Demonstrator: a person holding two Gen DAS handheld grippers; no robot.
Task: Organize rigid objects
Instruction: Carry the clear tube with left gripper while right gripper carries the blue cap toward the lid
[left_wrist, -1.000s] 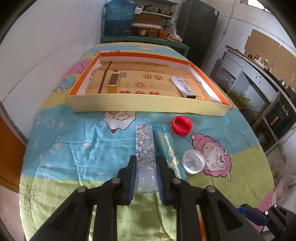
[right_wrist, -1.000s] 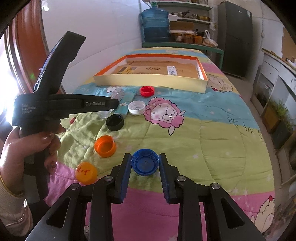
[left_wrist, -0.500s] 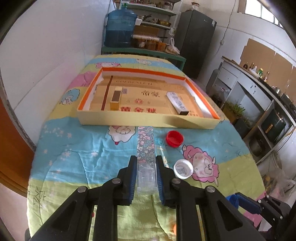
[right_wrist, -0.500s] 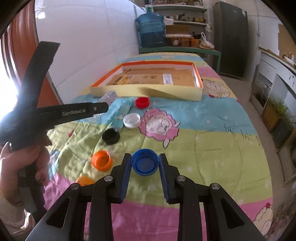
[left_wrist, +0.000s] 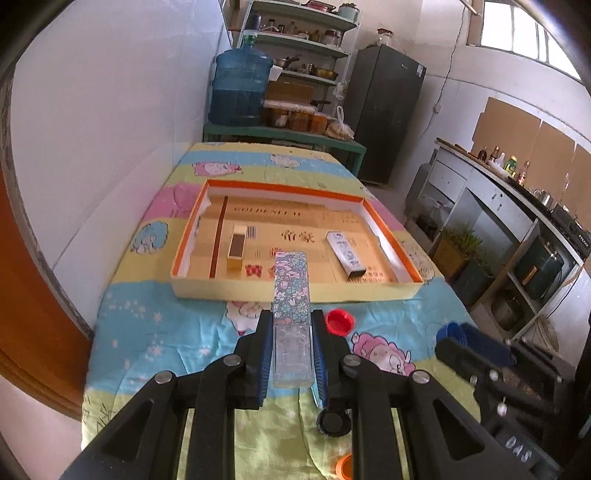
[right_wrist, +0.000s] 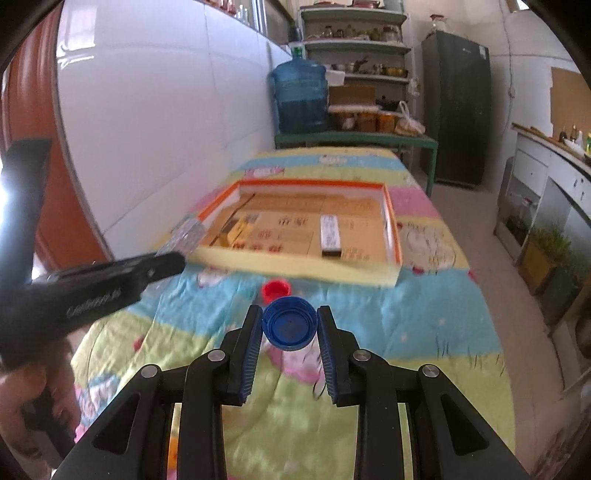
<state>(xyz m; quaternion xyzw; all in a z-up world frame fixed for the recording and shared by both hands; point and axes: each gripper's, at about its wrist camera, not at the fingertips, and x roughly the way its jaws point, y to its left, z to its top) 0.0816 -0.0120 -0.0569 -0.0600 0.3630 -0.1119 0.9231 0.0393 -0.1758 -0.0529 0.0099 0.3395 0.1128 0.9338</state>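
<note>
Beyond my work a big blue water jug (left_wrist: 240, 92) stands on a green side table (left_wrist: 284, 134) against the white wall (left_wrist: 110, 122). Beside the jug sit jars (left_wrist: 295, 118) of orange preserves and a knotted plastic bag (left_wrist: 341, 127). Open shelves (left_wrist: 306, 40) above them carry pots and bottles. A dark fridge (left_wrist: 384, 118) stands to their right. Along the right side I see a counter (left_wrist: 509, 181) with small bottles (left_wrist: 506, 166) on top, and potted grass (left_wrist: 458, 243) on the floor below it. A cartoon sheep quilt (left_wrist: 166, 332) covers the bench under everything. An orange door (right_wrist: 26, 92) edges the left.
</note>
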